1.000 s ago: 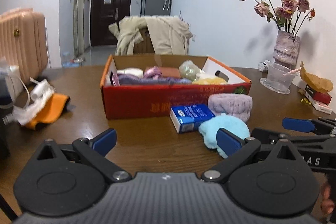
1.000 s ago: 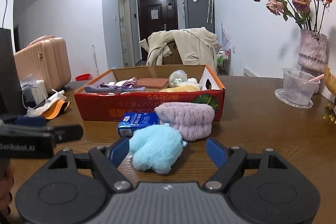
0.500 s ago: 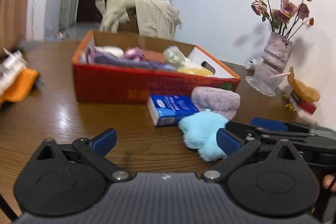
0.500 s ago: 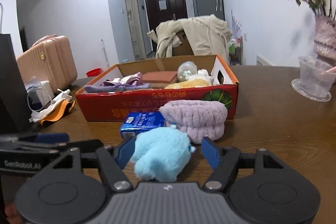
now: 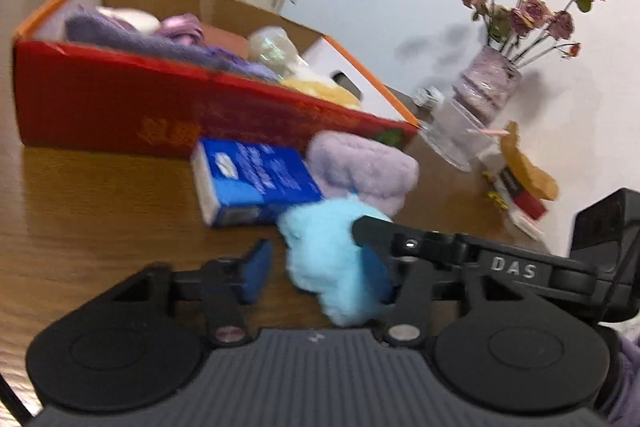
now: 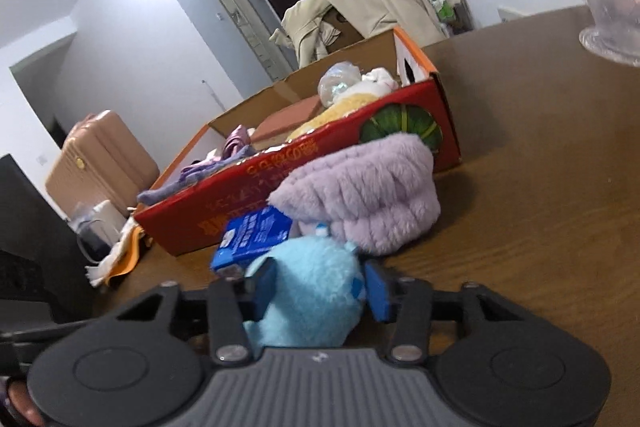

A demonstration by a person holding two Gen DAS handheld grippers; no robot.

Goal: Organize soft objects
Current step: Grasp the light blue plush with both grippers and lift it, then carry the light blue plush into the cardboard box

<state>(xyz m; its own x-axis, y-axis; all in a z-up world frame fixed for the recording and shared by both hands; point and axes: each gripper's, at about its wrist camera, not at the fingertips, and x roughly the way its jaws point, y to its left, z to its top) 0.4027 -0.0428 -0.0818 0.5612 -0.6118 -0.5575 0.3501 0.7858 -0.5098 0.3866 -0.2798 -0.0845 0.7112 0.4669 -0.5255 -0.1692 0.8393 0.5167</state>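
Blue plush toy [image 6: 308, 291]: fluffy, matt pile. Lilac cloth [image 6: 368, 191]: ribbed fleece, soft. Table [image 6: 540, 195]: brown wood grain, slight sheen. Red box [image 5: 120, 107]: printed cardboard, raw brown inside. Blue packet [image 5: 256, 179]: glossy wrap. Vase [image 5: 488, 87]: textured glass.

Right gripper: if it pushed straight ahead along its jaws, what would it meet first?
The right gripper already has the fluffy light-blue plush toy between its jaws. Just beyond lies the fuzzy lilac fabric bundle, probably next, with the red cardboard box behind; depth is unclear.
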